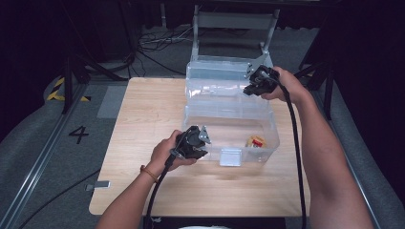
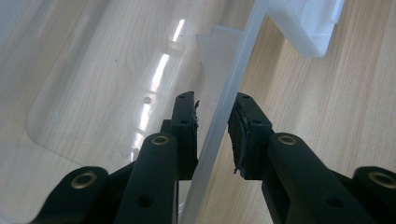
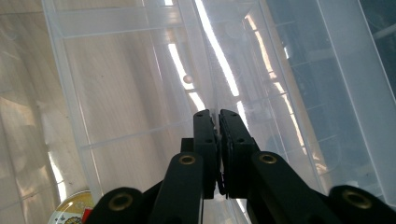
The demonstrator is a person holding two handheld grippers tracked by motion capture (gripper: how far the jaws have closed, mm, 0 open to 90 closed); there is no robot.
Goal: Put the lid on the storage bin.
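Note:
A clear plastic box stands on the wooden table with its clear lid raised at the back. My left gripper is at the box's front left corner. In the left gripper view its jaws straddle the box's thin wall, pads against it. My right gripper is at the lid's right end, and in the right gripper view it is shut on a thin clear edge of the lid. A small yellow and red item lies inside the box.
A white latch sits on the box's front wall. Behind the table stands a grey metal frame, with cables on the floor beside it. Bare wood lies left of the box and along the near edge.

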